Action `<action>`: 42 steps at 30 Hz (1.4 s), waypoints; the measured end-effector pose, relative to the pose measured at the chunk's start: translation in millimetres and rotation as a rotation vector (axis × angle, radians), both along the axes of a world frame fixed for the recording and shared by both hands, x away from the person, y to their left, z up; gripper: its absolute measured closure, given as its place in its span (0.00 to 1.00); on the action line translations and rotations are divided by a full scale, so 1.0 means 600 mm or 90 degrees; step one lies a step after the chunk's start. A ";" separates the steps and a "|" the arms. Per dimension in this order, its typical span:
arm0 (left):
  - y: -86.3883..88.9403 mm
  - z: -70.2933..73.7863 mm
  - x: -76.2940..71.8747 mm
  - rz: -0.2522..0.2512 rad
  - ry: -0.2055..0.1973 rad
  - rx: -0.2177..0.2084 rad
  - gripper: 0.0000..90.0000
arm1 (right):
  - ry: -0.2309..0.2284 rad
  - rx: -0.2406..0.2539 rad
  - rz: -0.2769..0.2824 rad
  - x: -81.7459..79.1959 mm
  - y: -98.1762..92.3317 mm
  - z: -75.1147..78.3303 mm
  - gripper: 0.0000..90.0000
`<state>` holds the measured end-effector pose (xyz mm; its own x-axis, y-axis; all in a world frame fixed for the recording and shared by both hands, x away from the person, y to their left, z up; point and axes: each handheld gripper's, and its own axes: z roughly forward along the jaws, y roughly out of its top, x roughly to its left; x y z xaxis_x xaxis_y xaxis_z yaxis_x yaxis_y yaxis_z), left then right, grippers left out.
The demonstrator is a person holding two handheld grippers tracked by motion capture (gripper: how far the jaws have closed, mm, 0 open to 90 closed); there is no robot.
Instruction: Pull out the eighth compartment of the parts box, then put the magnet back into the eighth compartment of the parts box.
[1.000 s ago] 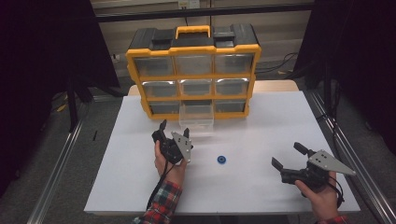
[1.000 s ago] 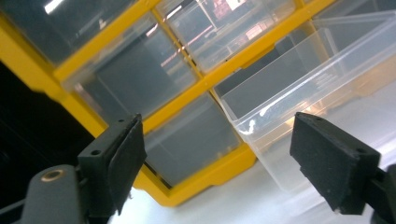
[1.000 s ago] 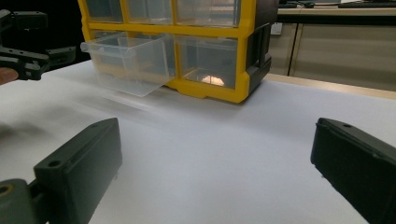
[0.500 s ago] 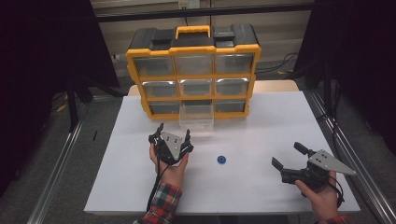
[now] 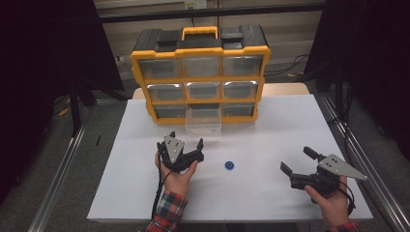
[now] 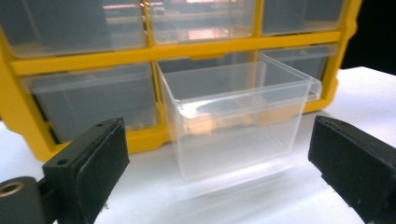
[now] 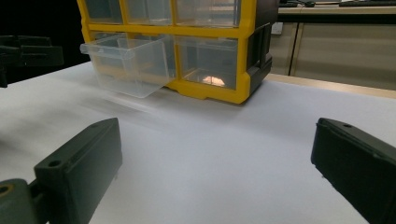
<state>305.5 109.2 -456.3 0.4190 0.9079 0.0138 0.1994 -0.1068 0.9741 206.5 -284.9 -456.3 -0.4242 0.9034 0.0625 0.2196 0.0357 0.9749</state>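
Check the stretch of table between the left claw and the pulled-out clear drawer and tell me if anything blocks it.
Nothing visible blocks it. The left claw, jaws just opened wide and empty, faces the clear drawer across bare white table. The small blue ring lies off to the side, toward the right claw, outside that path.

My left gripper (image 5: 183, 144) has turned in my hand: a second ago its jaws pointed up toward twelve o'clock, side by side and narrower; now they lie spread across, one at nine, one at three. They have just been opening, nothing between them.
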 end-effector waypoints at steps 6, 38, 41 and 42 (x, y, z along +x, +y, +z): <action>-0.005 -0.004 0.001 -0.043 0.032 -0.011 0.04 | 0.000 0.006 0.001 0.002 0.002 0.001 0.01; -0.052 -0.015 0.007 -0.254 0.156 0.023 0.02 | 0.000 0.004 0.011 0.004 0.004 0.001 0.02; -0.060 -0.016 0.008 -0.268 0.157 0.043 0.03 | 0.001 0.004 0.012 0.004 0.005 0.001 0.02; -0.065 -0.018 0.008 -0.280 0.160 0.049 0.03 | 0.001 0.002 0.012 0.004 0.005 0.001 0.02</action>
<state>310.3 70.2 -467.0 0.7603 0.6450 -0.0766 0.3460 -0.3023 0.8882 209.0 -282.1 -455.8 -0.4409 0.8951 0.0663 0.2197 0.0360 0.9749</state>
